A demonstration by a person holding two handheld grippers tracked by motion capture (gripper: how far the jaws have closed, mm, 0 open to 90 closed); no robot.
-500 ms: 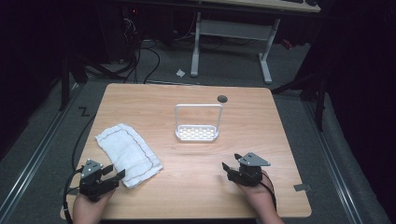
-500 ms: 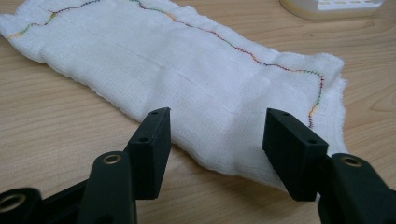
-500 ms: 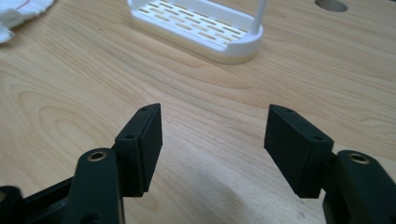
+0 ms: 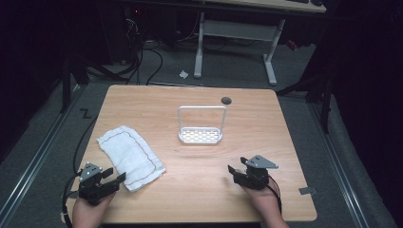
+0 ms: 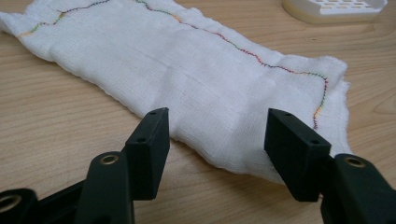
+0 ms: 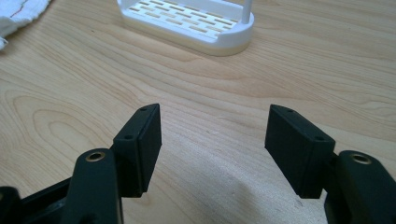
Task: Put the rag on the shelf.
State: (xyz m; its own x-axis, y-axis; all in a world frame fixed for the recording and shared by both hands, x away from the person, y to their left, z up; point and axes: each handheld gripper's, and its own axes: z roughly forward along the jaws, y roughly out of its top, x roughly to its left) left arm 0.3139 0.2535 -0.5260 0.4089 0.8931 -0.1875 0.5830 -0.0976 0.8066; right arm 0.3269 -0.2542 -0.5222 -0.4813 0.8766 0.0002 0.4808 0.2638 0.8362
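left gripper [image 4: 105, 179] at the lower left, jaws spread, sits nearest the folded white cloth with coloured stitching [image 4: 131, 156]; its long axis runs up-left. right gripper [image 4: 239, 173] jaws spread, well apart.

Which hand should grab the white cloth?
Probably the left. The left gripper is open right at the white cloth's near edge; the right gripper is across bare table.

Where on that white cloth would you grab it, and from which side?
Probably the near short edge of the cloth, coming in low from the person's side with the left gripper. The cloth lies flat in folded layers, and that thick edge already sits just ahead of the gripper's open jaws.
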